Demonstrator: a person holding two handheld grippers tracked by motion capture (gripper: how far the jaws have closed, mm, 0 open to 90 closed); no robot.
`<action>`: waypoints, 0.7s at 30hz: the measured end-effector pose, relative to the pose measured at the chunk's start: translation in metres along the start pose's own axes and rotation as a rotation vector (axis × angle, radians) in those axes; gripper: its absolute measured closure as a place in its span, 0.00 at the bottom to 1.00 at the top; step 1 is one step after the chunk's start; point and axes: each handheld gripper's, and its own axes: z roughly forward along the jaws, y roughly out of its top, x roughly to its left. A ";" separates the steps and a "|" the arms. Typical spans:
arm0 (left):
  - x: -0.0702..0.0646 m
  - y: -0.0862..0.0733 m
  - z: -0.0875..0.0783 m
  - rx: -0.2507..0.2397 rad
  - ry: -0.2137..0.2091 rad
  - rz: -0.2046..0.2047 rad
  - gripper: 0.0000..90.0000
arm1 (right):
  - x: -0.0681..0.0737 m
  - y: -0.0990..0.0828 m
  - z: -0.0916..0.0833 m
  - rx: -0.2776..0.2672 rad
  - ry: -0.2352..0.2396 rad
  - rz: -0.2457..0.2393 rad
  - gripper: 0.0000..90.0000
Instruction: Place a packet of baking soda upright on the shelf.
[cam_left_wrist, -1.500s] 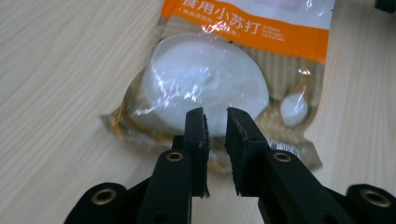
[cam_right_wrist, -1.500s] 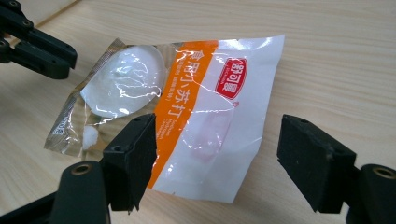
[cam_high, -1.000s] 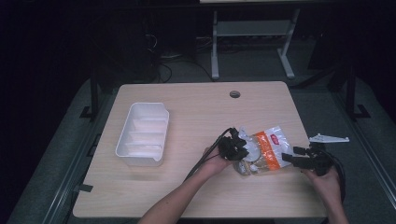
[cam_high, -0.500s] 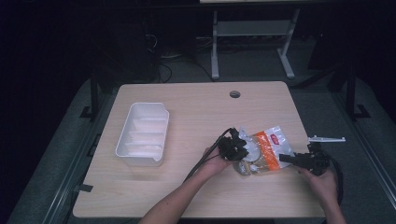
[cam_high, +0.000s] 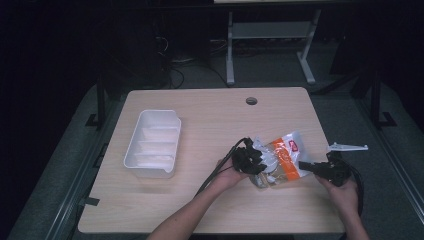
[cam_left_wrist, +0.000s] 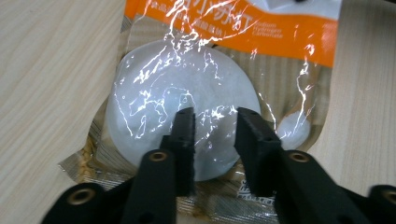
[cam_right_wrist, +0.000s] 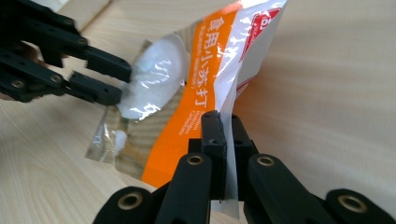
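Note:
A clear and orange plastic bag (cam_high: 286, 156) holding white powder lies on the wooden table (cam_high: 210, 115), right of centre. My left gripper (cam_high: 259, 166) sits at the bag's left end. In the left gripper view its jaws stand open (cam_left_wrist: 215, 126) over the round white lump (cam_left_wrist: 187, 84) inside the bag. My right gripper (cam_high: 302, 165) is at the bag's right edge. In the right gripper view it is shut (cam_right_wrist: 223, 135) on the thin white and orange edge of the bag (cam_right_wrist: 201, 93), which rises from the table there. The left gripper (cam_right_wrist: 116, 81) shows beyond it.
A white compartment tray (cam_high: 152, 145) stands on the left half of the table. A cable hole (cam_high: 251, 101) sits near the far edge. A grey three-cornered plate (cam_high: 347, 147) sticks out above the right gripper. A metal frame (cam_high: 270, 40) stands on the dark floor behind.
The right gripper has shifted slightly left, toward the bag. The left gripper and the bag have hardly moved.

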 end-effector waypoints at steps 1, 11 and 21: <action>0.000 0.000 0.000 0.000 0.000 0.000 0.67 | 0.004 0.004 -0.001 0.002 -0.011 -0.027 1.00; 0.018 -0.012 -0.027 -0.100 -0.030 -0.070 0.48 | 0.044 0.043 -0.016 -0.006 0.000 -0.219 1.00; 0.032 -0.031 -0.054 -0.163 -0.027 -0.113 0.41 | 0.094 0.087 -0.017 0.067 -0.009 -0.419 1.00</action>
